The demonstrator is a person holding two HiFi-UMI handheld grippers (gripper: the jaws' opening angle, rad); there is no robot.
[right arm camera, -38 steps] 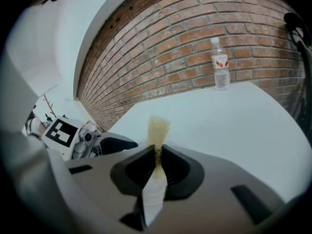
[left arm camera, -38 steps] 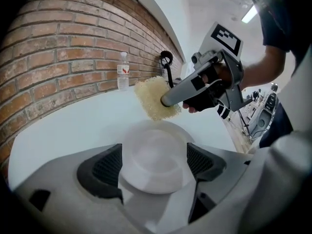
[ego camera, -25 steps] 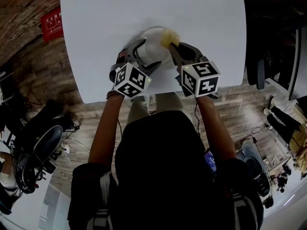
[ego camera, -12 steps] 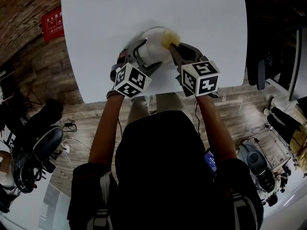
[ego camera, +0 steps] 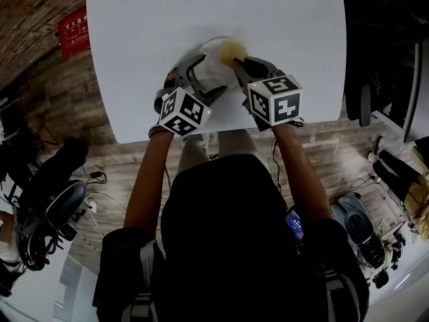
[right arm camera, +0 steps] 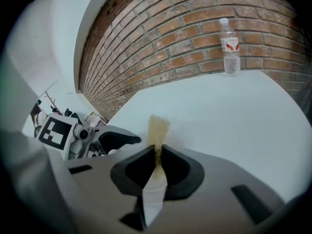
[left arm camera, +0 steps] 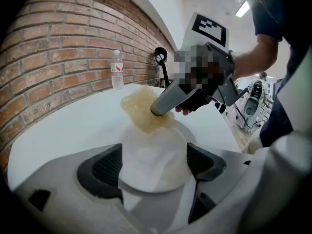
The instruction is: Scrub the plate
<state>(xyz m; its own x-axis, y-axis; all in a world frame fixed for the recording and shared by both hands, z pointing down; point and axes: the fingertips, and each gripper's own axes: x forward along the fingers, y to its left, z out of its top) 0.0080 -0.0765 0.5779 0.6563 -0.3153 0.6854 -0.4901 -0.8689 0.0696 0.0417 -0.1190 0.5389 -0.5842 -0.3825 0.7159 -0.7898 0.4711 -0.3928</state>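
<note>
The white counter [ego camera: 268, 19] fills the top of the head view, and it is bare apart from what you are working on. Around it lies a wood-plank floor [ego camera: 67, 113]. A red sign [ego camera: 72, 32] shows to the left, a black office chair [ego camera: 53, 206] sits low on the left, and cables trail across the planks near it.

The white plate [ego camera: 212, 64] lies on the counter near the edge closest to you. Your left gripper [left arm camera: 154, 165] has its fingers spread wide, with a pad against the plate's rim on each side, so it has the plate gripped. Your right gripper [right arm camera: 157, 152] has its fingers pressed together on a yellow mesh scrubber [right arm camera: 158, 128]. Only a thin strip of the scrubber sticks up past the tips.

The left gripper view shows the scrubber as a broad, lacy pad. It is held against the far part of the plate by the right gripper's tip, with your fingertips showing under that gripper. From the head view the scrubber is only a small yellow patch at the plate's far right edge, and the marker cubes cover much of both grippers.

Both gripper views show a brick wall [left arm camera: 58, 48] behind the counter. A clear water bottle [right arm camera: 230, 48] with a red label stands upright at the counter's far edge, well apart from the plate. The head view shows neither the wall face nor the bottle.
</note>
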